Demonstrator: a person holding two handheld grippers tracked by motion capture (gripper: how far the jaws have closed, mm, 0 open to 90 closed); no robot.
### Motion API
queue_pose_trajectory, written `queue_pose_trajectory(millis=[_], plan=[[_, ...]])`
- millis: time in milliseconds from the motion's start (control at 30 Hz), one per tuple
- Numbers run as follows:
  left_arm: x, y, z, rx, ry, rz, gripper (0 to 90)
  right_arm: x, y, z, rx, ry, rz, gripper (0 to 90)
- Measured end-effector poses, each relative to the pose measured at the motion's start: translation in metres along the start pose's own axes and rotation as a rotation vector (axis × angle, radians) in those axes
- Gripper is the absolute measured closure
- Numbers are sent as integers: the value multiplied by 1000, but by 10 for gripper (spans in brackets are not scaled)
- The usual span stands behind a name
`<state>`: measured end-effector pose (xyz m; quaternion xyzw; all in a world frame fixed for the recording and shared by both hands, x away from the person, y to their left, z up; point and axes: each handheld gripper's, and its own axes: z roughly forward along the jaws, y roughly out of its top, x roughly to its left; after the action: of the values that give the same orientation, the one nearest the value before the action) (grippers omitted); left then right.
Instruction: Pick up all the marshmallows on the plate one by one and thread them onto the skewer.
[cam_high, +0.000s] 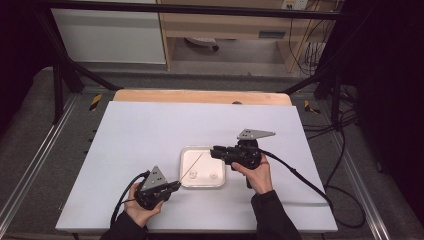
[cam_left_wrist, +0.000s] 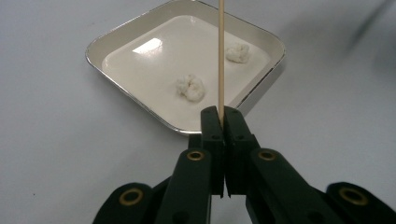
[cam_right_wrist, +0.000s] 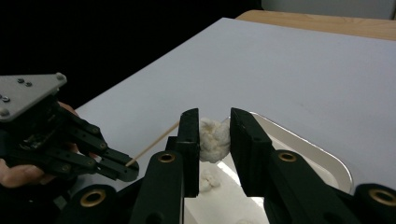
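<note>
Two grippers over a white desk (cam_high: 150, 130), ordered here from big to small. Largest after the desk: a square white tray (cam_high: 186, 155) with a metal rim, lying between the two sets of fingers, just ahead of the left fingertips and below the right ones. Next, the right gripper (cam_right_wrist: 214, 135), raised over the tray's far right corner, fingers (cam_right_wrist: 189, 140) pressed on both sides of a white fluffy lump (cam_right_wrist: 215, 139), lifted clear of the tray floor. Then the left gripper (cam_left_wrist: 222, 116), low at the tray's near left corner, fingers (cam_left_wrist: 212, 126) closed tight on the base of a thin wooden skewer (cam_left_wrist: 220, 56), rising straight out from the fingertips and slanting over the tray toward the right fingers. Smallest: two more white lumps resting in the tray, one (cam_left_wrist: 190, 87) just beyond the left fingertips, beside the skewer, another (cam_left_wrist: 238, 52) farther along on the skewer's other side.
</note>
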<state>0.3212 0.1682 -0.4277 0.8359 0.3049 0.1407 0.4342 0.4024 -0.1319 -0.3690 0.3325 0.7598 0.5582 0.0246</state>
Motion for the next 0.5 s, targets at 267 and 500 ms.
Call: queue_pose_trajectory(millis=[267,500], plan=[[-3,1,1,-9,1,2,884,-1,2,3,-33,42,52,741],[-5,1,2,-13,-2,7,884,-1,1,8,-54,67,81,742]])
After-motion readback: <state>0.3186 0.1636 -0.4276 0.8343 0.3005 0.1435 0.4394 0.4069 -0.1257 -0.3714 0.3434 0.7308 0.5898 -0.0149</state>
